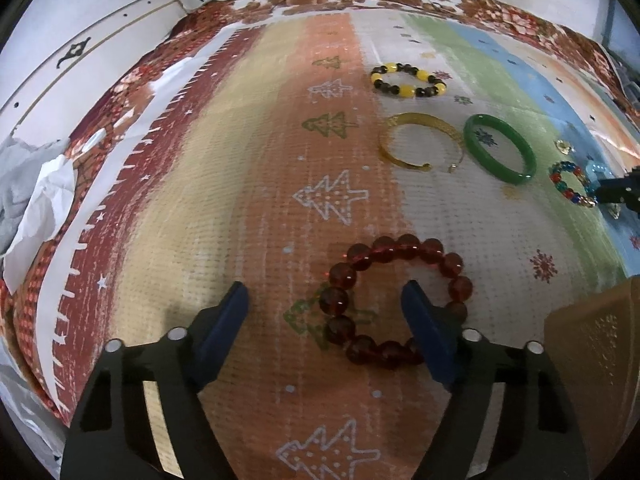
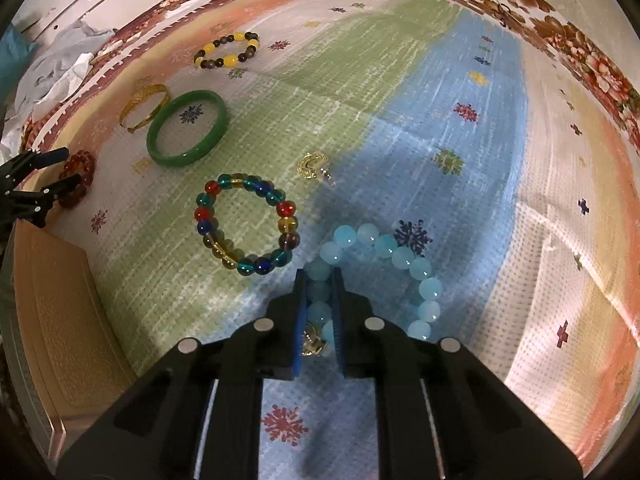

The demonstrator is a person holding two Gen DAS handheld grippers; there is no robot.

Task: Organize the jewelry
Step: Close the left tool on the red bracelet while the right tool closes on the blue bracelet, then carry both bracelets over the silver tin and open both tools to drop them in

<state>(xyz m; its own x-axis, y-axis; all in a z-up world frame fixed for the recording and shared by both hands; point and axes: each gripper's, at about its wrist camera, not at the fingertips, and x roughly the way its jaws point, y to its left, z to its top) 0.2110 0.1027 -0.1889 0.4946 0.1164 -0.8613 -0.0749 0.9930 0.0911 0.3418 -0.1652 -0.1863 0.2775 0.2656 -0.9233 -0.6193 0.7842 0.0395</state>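
Landmark: the green bangle (image 2: 188,128) lies flat on the striped snowflake cloth (image 2: 460,80) that covers the table; every place below is given from it.

Largest risk, right side: the right gripper (image 2: 320,308) has its fingers pressed together on the near side of the pale blue bead bracelet (image 2: 384,276), which lies well to the right of and nearer than the bangle. A small gold piece (image 2: 314,340) sits between the same fingers. I judge that a lift could carry both together, or let the round beads roll out of the narrow pinch and drop back onto the cloth.

Next risk, left side: the left gripper (image 1: 324,300) has its fingers spread and not pressing. The dark red bead bracelet (image 1: 392,300) lies nearer than the bangle and to its left. One finger stands inside the loop, the other outside on bare cloth, with the loop's left arc between them. Closing from here may pinch cloth with the beads, or the beads may skid aside.

Smaller risk: the multicoloured bead bracelet (image 2: 248,224), just nearer than the bangle, lies close beside the blue one and could be nudged as the blue one rises.

Smallest: the gold earring (image 2: 314,166), right of the bangle, is easy to overlook.

Untouched: the gold open bangle (image 2: 146,106) touches the green bangle's left edge; the yellow-and-dark bead bracelet (image 2: 228,54) lies beyond it.
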